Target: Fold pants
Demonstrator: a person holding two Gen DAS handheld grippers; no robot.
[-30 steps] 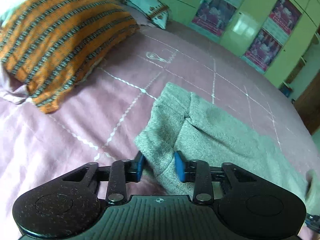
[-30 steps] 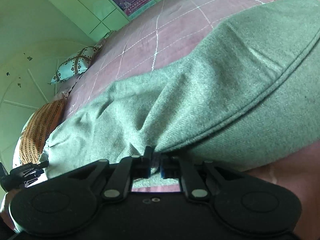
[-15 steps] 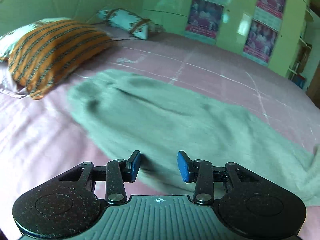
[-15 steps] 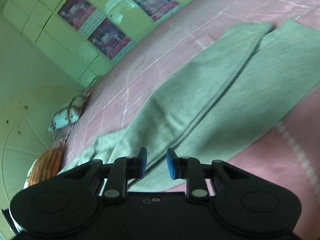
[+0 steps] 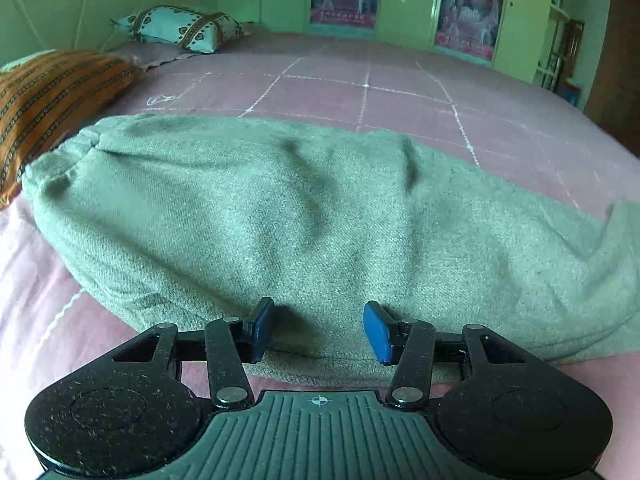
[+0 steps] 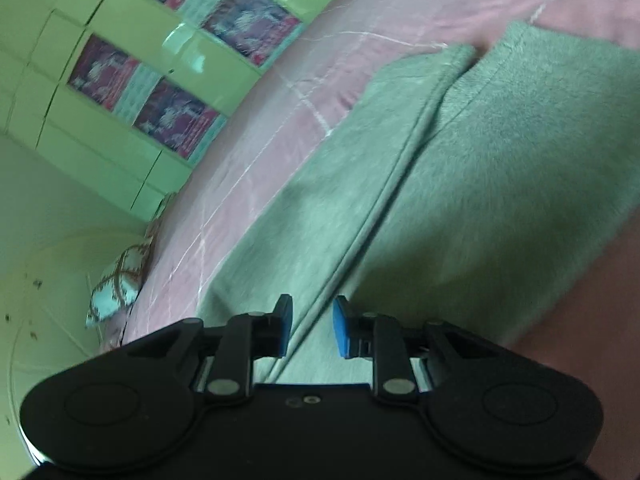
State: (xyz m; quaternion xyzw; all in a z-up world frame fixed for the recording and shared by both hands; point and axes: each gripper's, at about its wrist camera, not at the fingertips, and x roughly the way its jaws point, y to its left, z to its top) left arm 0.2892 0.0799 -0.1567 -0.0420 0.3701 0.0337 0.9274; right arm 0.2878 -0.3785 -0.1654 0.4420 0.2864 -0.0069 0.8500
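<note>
Grey-green pants (image 5: 304, 216) lie flat across the pink bedspread (image 5: 360, 92), folded lengthwise, with one end near the orange pillow. My left gripper (image 5: 318, 330) hovers at the near edge of the cloth. Its jaws are opening and nothing is pinched between the blue pads. In the right wrist view the pants (image 6: 460, 184) run away up the bed with a seam down the middle. My right gripper (image 6: 312, 326) sits over that seam with a small gap between its pads, and no cloth is gripped.
An orange striped pillow (image 5: 44, 96) lies at the left, a white patterned pillow (image 5: 180, 34) behind it. Green cupboards with posters (image 5: 468, 20) stand beyond the far side of the bed. A shelf (image 5: 560, 52) is at the far right.
Both grippers have let go of the pants and pulled back toward the near edge. The cloth, held up and bunched a second ago, now lies spread flat. The left jaws stand wider.
</note>
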